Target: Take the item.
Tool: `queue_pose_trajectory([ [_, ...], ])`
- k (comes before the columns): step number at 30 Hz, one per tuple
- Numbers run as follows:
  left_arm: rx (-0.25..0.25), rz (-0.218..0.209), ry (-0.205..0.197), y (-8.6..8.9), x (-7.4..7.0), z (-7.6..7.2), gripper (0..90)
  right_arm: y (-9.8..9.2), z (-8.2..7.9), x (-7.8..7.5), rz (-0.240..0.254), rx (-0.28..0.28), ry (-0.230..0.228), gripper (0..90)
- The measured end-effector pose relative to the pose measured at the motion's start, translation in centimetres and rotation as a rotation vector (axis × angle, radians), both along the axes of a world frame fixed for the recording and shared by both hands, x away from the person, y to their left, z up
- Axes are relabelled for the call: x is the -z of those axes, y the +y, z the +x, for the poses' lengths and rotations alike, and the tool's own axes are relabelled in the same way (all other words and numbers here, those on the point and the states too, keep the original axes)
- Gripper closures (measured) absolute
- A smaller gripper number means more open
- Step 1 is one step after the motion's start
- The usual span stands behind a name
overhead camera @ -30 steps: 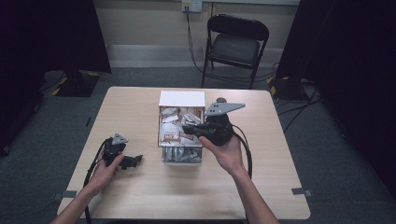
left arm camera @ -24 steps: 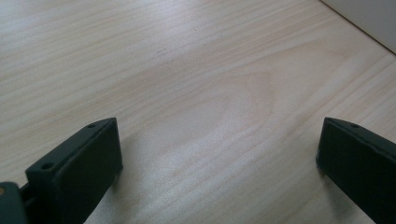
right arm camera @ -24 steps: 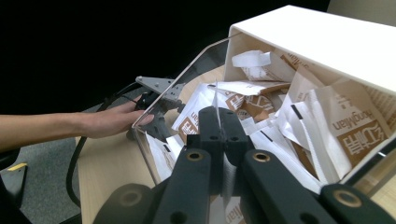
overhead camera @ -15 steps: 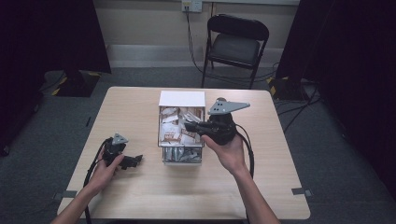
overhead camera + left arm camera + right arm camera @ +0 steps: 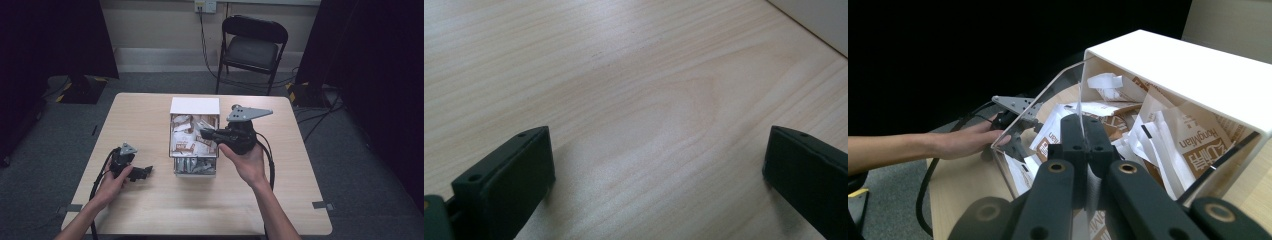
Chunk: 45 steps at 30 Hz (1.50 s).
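Note:
A white box (image 5: pixel 194 106) with clear walls stands mid-table, stuffed with brown-and-white packets (image 5: pixel 186 141). My right gripper (image 5: pixel 209 134) reaches in from the box's right side. In the right gripper view its jaws (image 5: pixel 1082 131) are shut on the thin edge of a clear panel (image 5: pixel 1048 97) of the box (image 5: pixel 1188 70), above the packets (image 5: pixel 1193 142). My left gripper (image 5: pixel 145 172) rests on the table to the left of the box, held in a hand. Its jaws (image 5: pixel 656 165) stand wide open over bare wood, with nothing between them.
The wooden table (image 5: pixel 150 210) has free room in front of the box and on both sides. A folding chair (image 5: pixel 252 47) stands beyond the far edge. Cables trail from both grippers toward the near edge. The person's left hand (image 5: pixel 960 142) lies beyond the box in the right gripper view.
The right gripper has shifted only slightly beside the box, still closed. The left hand and its gripper have stayed put.

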<state>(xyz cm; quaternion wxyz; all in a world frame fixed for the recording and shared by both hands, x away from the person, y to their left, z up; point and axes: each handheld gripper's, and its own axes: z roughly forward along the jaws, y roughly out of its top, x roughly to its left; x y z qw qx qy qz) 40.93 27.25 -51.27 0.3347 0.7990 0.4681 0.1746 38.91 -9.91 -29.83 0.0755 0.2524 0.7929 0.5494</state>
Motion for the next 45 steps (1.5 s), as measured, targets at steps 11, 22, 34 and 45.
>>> queue_pose_trajectory([
  [11, 0.000, 0.000, 0.000, 0.0, 0.0, 0.0, 0.0, -0.8, -0.4, -0.8, 0.014, 0.010, -0.017, 90.0],
  [22, 0.000, 0.001, 0.000, 0.0, 0.0, 0.0, 0.0, -1.9, -0.9, -1.6, 0.026, 0.027, -0.042, 90.0],
  [34, 0.000, 0.000, 0.000, 0.0, 0.0, 0.0, 0.0, -3.4, -1.4, -2.6, 0.043, 0.041, -0.058, 90.0],
  [45, 0.000, 0.000, 0.000, 0.0, 0.0, 0.0, 0.0, -5.2, -1.6, -3.2, 0.064, 0.078, -0.073, 90.0],
])
